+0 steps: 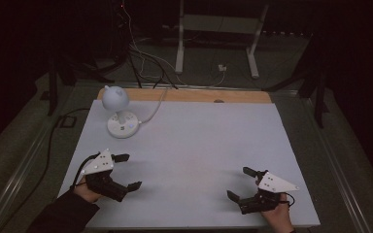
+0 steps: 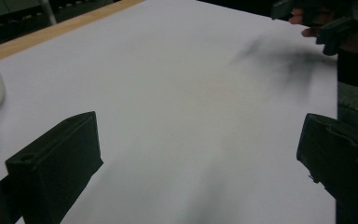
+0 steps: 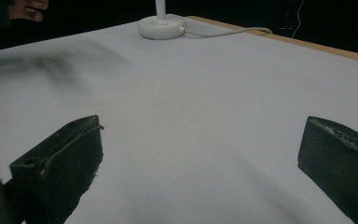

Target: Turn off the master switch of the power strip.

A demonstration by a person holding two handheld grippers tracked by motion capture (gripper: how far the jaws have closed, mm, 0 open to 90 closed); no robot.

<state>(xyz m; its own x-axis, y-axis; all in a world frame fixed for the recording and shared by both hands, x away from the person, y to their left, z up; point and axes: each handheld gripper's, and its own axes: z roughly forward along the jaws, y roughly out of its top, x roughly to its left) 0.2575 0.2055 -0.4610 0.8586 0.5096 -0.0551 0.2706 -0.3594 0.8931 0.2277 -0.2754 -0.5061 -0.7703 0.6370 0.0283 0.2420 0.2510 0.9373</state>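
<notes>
One white lamp (image 1: 120, 114) was seen at the far left of the worktop (image 1: 199, 141), its round base (image 3: 161, 25) set flat, its short stem upright and its globe head tipped toward the far left. One white cord (image 1: 154, 108) was led from the base over the wooden far edge. Two grippers were held near the close edge, well apart. The left gripper (image 1: 127, 171) was held wide open with nothing between its jaws, aimed to the right. The right gripper (image 1: 240, 183) was likewise spread wide and empty, aimed to the left.
</notes>
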